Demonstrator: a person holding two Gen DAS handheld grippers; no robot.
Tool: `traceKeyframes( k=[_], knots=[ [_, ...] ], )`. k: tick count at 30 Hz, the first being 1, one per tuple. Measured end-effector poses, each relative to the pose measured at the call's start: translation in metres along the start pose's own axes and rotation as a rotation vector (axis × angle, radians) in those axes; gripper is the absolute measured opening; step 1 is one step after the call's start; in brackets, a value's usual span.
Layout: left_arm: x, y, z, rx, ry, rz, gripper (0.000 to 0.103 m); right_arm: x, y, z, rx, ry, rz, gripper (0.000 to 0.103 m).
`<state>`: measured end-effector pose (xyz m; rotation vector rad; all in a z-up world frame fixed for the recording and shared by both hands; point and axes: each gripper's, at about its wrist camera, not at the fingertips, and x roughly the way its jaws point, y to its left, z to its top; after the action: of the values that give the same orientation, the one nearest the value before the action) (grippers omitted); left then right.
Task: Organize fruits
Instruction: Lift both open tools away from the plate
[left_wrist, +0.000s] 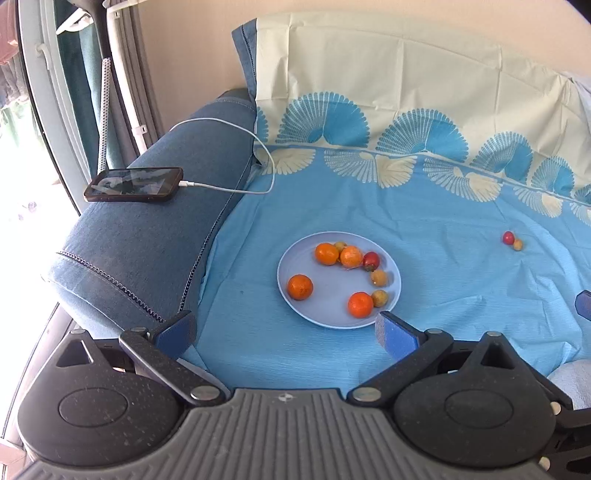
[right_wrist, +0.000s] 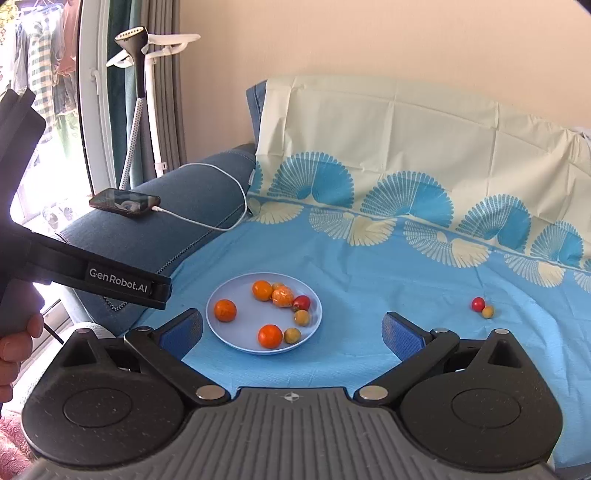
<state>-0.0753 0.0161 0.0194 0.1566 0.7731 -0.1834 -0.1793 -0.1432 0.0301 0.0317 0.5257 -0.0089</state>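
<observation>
Two grippers, left gripper (left_wrist: 286, 332) and right gripper (right_wrist: 291, 332), jaws spread, empty; round smooth plate (left_wrist: 295, 258) holds glossy fruits.

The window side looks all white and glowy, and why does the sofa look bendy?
Left wrist view: daylight overexposes the window to white, and glare streaks the phone screen. Right wrist view: the fisheye lens bends the sheet's fan border into an arc, and the corners go dark. Both views: the plate and fruit stay sharp.
</observation>
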Motion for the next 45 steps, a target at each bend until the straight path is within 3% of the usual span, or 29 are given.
traceKeyframes(
  k=[7,26,45],
  knots=[
    [-0.013,-0.002,-0.003,0.011,-0.031,-0.008,0.103,-0.019,0.005,-0.004,-0.025,-0.036,0.004,0.102],
    [-0.014,0.000,-0.005,0.004,-0.034,-0.004,0.103,-0.017,0.008,-0.005,-0.021,-0.019,0.010,0.102],
    [0.018,-0.007,0.009,0.011,0.031,-0.004,0.103,0.007,0.002,-0.007,0.001,0.028,0.021,0.102]
  ],
)
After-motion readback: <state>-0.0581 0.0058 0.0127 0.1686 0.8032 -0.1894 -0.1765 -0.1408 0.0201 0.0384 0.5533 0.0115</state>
